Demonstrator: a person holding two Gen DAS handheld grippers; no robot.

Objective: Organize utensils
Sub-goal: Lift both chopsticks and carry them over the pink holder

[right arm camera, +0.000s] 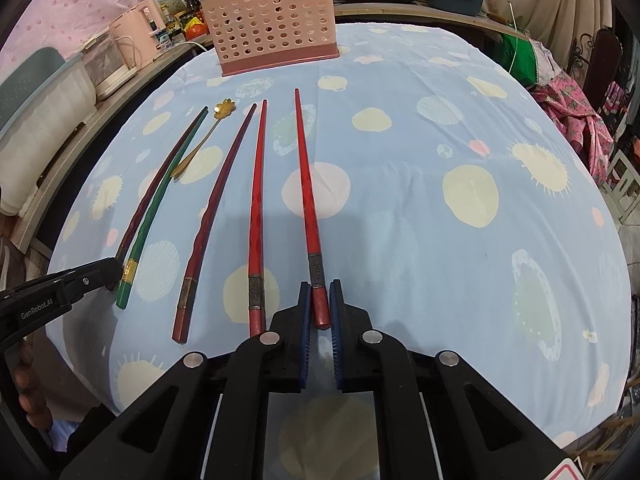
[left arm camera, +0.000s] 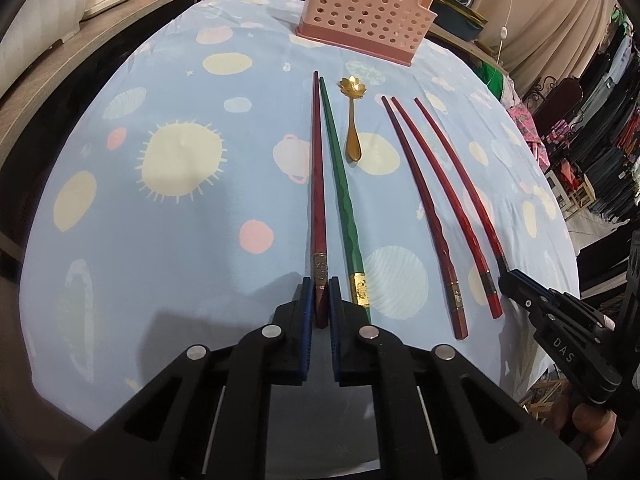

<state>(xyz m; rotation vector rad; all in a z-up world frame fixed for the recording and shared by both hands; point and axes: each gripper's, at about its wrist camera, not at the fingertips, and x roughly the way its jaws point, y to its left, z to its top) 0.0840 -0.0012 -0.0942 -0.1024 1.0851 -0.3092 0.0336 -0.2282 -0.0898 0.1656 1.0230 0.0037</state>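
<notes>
1. Plainly, the left tongs (left arm camera: pixel 321 298) have black angular arms and ribbed blue pads; they are pinching the thick butt end of a dark red chopstick (left arm camera: pixel 317 184), which lies flat on the surface (left arm camera: pixel 160 240).
2. Just beside it lies a green chopstick (left arm camera: pixel 340 184) with a faceted shaft and a gold band near its butt; the 2 tips nearly meet at the far end.
3. Right of the green one rests a small gold spoon (left arm camera: pixel 352 120), its bowl shaped like a flower and its handle smooth and tapered.
4. Further right lie a maroon chopstick (left arm camera: pixel 424 208) and a bright red chopstick (left arm camera: pixel 448 200), each slim, tapering and ringed by a dull metal band.
5. The right tongs (right arm camera: pixel 321 304), of the same black and blue build, are clamped on the rounded butt of another red chopstick (right arm camera: pixel 306 176); its banded shaft runs straight away from the camera, flat on the cloth.
6. A pale blue tablecloth (right arm camera: pixel 400 240) printed with cream, pink and striped round shapes covers the surface; it looks soft and faintly creased.
7. At the far edge stands a pink plastic utensil holder (right arm camera: pixel 272 28), box-shaped, upright, with rows of round holes and a darker pink base; it is well apart from the chopsticks.
</notes>
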